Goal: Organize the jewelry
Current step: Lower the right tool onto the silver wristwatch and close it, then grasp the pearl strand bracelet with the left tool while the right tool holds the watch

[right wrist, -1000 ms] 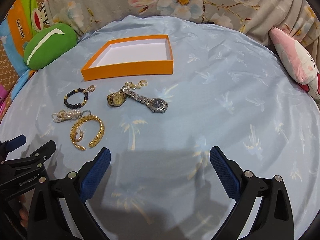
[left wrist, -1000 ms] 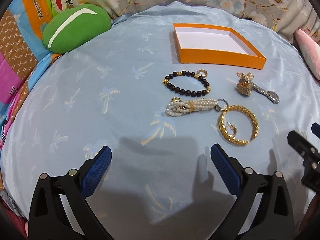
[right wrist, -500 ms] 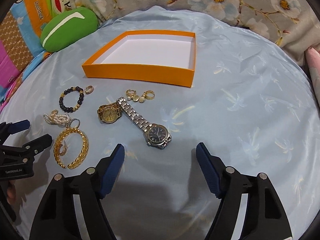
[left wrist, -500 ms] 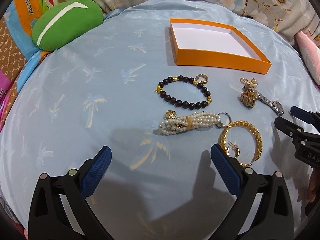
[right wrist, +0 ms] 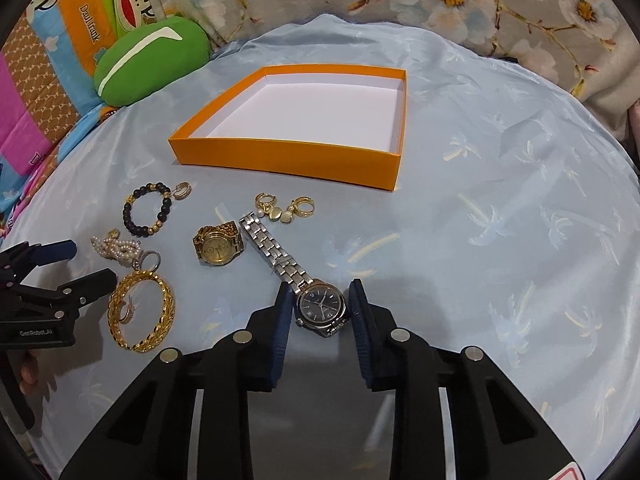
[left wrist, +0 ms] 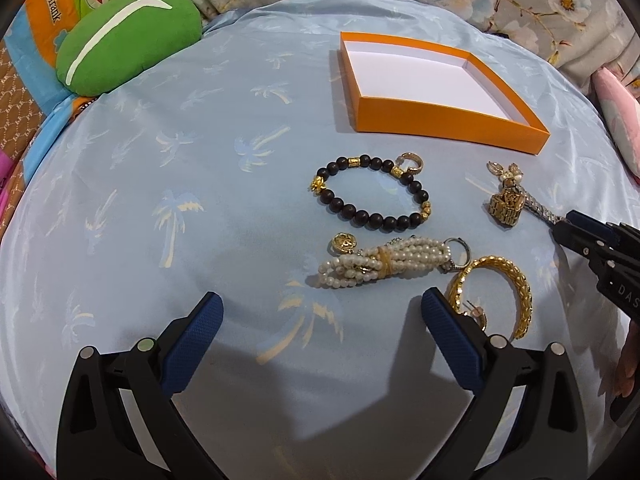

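Observation:
My right gripper (right wrist: 320, 306) points down at the silver watch (right wrist: 322, 306); its jaws are closing, with the dial between the blue pads and a thin gap still showing on the left. The watch's band runs up-left toward a gold watch (right wrist: 218, 246) and small gold earrings (right wrist: 284, 208). My left gripper (left wrist: 320, 300) stands open above the cloth, just short of the pearl bracelet (left wrist: 380, 264). A gold bangle (left wrist: 524, 296) lies by its right finger, and a black bead bracelet (left wrist: 372, 216) lies farther off. The orange box (left wrist: 448, 128) beyond them is empty.
Everything lies on a pale blue palm-print cloth (right wrist: 500, 240). A green cushion (left wrist: 128, 60) sits at the far left, floral fabric (right wrist: 460, 0) runs along the back, and a pink pillow (left wrist: 616, 112) is at the far right. A hand shows at each view's edge.
The right gripper came down over the silver watch and its jaws narrowed from wide apart to flanking the dial. The left gripper drew closer to the pearl bracelet and stayed open.

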Motion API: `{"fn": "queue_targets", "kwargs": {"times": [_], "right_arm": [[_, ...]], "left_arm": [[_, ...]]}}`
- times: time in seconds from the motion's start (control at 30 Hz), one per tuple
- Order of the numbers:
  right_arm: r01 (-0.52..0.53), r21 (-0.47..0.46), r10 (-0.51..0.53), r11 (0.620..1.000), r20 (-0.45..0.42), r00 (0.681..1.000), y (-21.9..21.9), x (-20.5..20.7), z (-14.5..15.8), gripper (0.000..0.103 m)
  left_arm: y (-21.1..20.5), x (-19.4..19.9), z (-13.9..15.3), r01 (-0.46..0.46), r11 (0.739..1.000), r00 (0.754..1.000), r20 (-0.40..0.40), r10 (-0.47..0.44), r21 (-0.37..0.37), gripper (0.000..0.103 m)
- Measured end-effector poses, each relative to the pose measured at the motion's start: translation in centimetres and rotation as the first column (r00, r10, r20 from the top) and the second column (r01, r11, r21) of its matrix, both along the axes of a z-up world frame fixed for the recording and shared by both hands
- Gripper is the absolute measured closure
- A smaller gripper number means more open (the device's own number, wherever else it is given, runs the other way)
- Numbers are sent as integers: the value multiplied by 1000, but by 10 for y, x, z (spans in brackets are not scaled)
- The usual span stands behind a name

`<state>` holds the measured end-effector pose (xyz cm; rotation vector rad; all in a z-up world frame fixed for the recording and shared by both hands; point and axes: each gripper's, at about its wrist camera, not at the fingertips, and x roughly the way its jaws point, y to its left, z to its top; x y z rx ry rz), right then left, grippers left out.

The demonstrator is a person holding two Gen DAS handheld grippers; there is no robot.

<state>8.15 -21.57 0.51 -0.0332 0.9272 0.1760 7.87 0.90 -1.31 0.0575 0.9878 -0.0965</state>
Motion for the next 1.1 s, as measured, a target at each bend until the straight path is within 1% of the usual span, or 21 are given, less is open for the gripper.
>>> {"fn": "queue_targets", "kwargs": {"times": [0.17,0.23,0.33,0.47,0.53,0.6,0.67,0.73,0.77,0.83,0.9,1.0,1.1], "right_arm": [[58,23,-57,998,-13,998,-2,-15,0,76],[79,32,-78,996,-24,997,-3,-20,0,80],[119,56,-116,991,-48,992,-5,-27,1,80],[148,63,-144,987,-63,988,-5,-32,1,80],[154,63,-150,986,-65,987,-5,-33,1,80],[160,65,-156,985,-67,986,-4,-33,1,80],[163,67,-159,984,-69,985,-4,-33,1,79],[166,70,-161,984,-71,984,-4,-32,1,79],[167,71,-162,983,-72,984,-4,-32,1,79],[169,73,-164,983,-75,984,-5,-31,1,79],[169,73,-164,983,-77,983,-5,-31,2,79],[172,73,-166,982,-78,983,-5,-30,2,79],[175,71,-170,982,-77,982,-5,-30,1,79]], "left_arm": [[-1,0,0,13,1000,1000,3,-13,-3,6],[0,-1,0,15,1000,1000,4,-15,-7,6],[2,0,0,21,1000,1000,5,-21,-15,6],[9,2,0,30,999,999,12,-30,-16,6],[14,5,0,50,998,999,16,-49,-25,6],[18,8,1,88,995,996,25,-88,-34,7],[21,12,3,137,989,990,42,-135,-47,13],[19,15,3,204,978,978,58,-201,-49,15],[15,16,3,246,969,967,69,-244,-27,20],[6,18,3,317,948,945,84,-317,8,27],[-1,18,3,364,931,926,98,-365,22,33],[-8,18,4,417,909,903,105,-417,20,43],[-11,13,5,434,901,894,113,-434,21,58]]}}
